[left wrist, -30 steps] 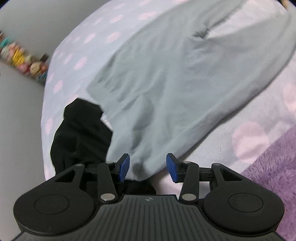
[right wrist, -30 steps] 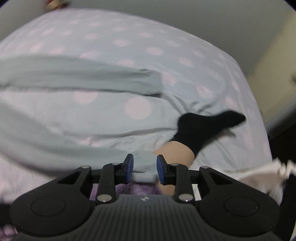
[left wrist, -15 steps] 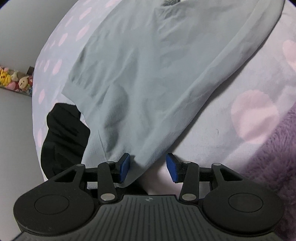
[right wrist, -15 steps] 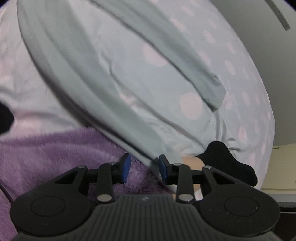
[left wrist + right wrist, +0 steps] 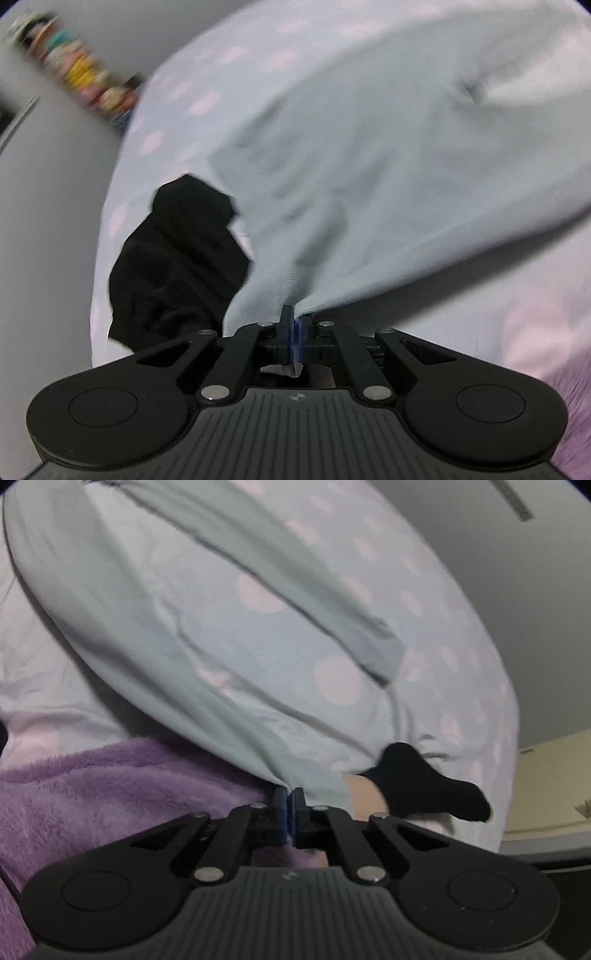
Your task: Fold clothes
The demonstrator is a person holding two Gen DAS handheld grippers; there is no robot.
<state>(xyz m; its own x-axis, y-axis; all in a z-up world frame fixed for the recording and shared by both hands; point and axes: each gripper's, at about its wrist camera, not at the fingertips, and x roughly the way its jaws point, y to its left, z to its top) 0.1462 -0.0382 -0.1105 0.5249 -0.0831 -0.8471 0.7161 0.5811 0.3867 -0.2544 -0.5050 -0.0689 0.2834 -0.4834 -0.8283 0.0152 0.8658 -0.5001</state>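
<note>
A pale grey-green long-sleeved top point(image 5: 369, 166) lies spread on a bed with a pink-dotted sheet point(image 5: 207, 99). My left gripper point(image 5: 294, 325) is shut on the near edge of the top, and the fabric bunches up to the jaws. My right gripper point(image 5: 289, 805) is shut on another edge of the same top point(image 5: 155, 635). One sleeve point(image 5: 325, 605) lies stretched across the sheet point(image 5: 443, 657) beyond it.
A black garment point(image 5: 177, 258) lies crumpled at the left of the top. A purple fleece point(image 5: 103, 786) is near the right gripper, and it shows at the left wrist view's lower right point(image 5: 569, 391). A foot in a black sock point(image 5: 424, 786) rests on the bed. Small toys point(image 5: 81, 74) line a shelf by the wall.
Both grippers have closed on the near edge of the top; half a second ago both stood open around it. The left view has swung and is blurred.
</note>
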